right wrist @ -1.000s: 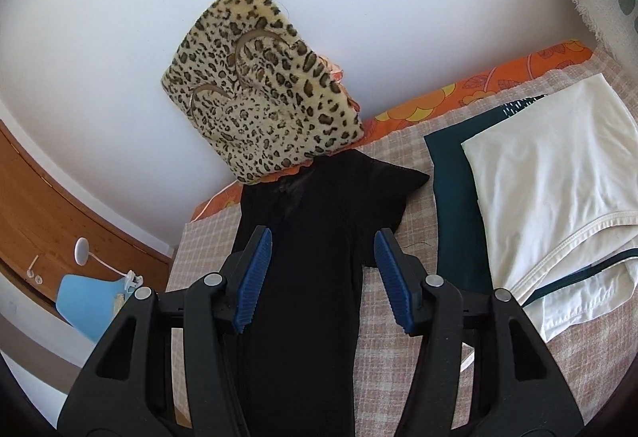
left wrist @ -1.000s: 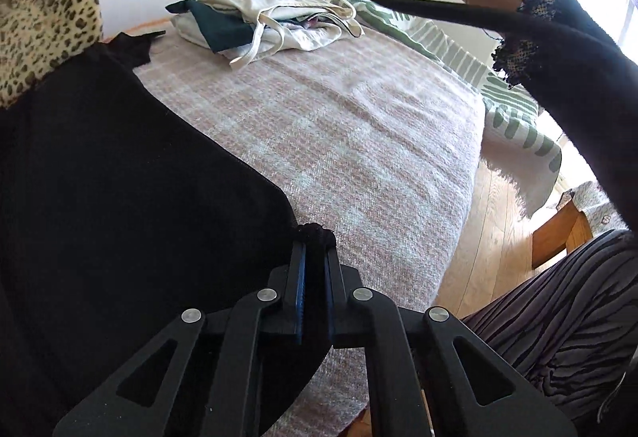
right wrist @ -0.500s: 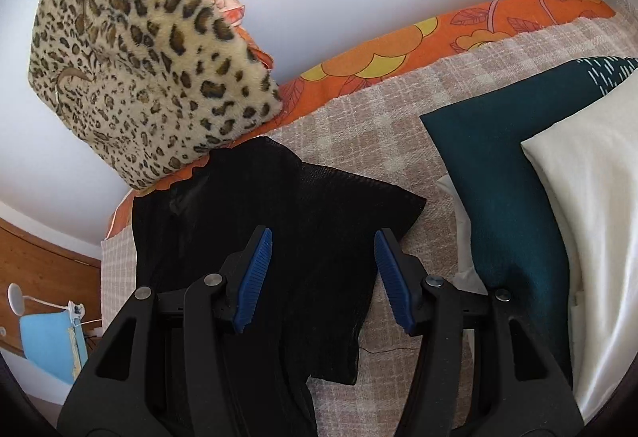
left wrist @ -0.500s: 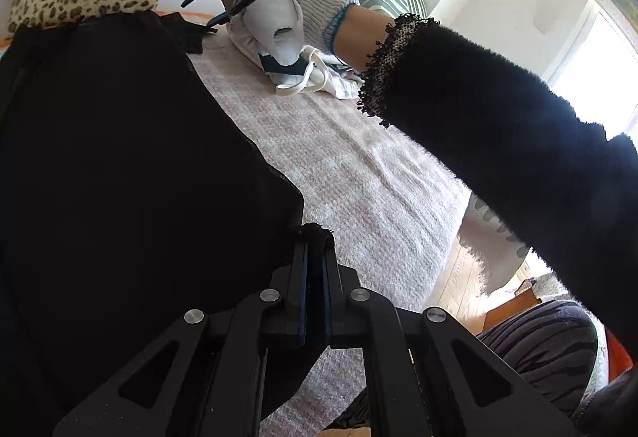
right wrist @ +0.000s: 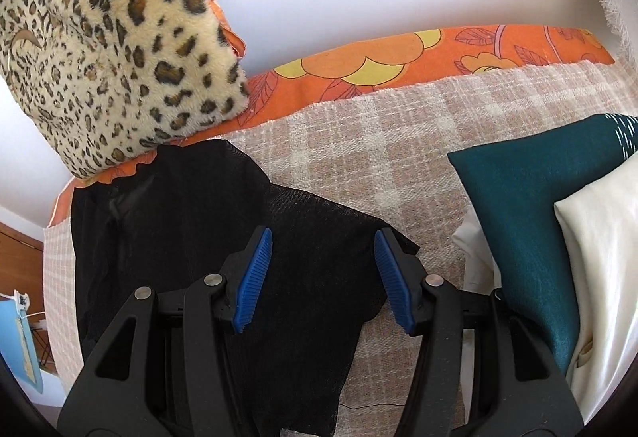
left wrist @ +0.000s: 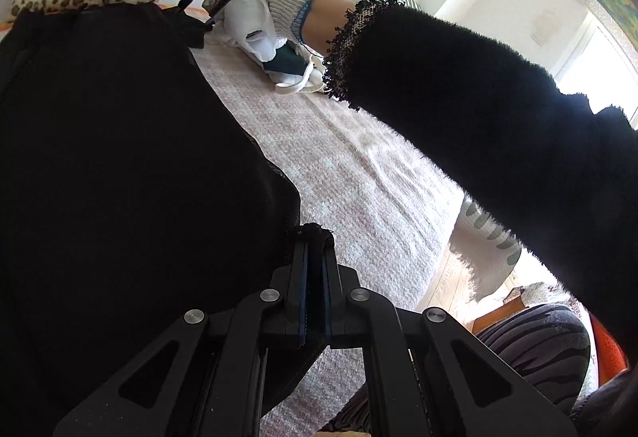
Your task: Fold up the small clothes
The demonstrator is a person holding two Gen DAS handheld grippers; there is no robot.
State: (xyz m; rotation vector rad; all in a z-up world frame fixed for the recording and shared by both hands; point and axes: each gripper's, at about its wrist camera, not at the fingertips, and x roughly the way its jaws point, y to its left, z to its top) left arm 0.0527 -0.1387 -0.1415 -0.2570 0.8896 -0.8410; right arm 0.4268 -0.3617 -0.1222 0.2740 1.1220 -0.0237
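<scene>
A black mesh top (left wrist: 119, 166) lies spread on the pink checked blanket (left wrist: 351, 174). My left gripper (left wrist: 315, 237) is shut on the top's near corner, a tuft of black cloth sticking out between the pads. My right gripper (right wrist: 323, 249) hangs open just above the top's sheer short sleeve (right wrist: 319, 229), blue pads on either side of the sleeve and apart from it. In the left wrist view the right gripper (left wrist: 191, 4) shows at the far end of the top, held by a white-gloved hand (left wrist: 259, 2) with a black sleeve.
A leopard-print cushion (right wrist: 111, 34) leans on the white wall behind the top. A pile of folded teal and cream clothes (right wrist: 550, 237) lies to the right. An orange flowered sheet (right wrist: 398, 66) edges the blanket. The bed's edge and wooden floor (left wrist: 450, 277) show at right.
My right gripper has come down and forward over the black top, from high above it to just over the sleeve, still open. The left gripper rolled slightly and kept its hold on the corner.
</scene>
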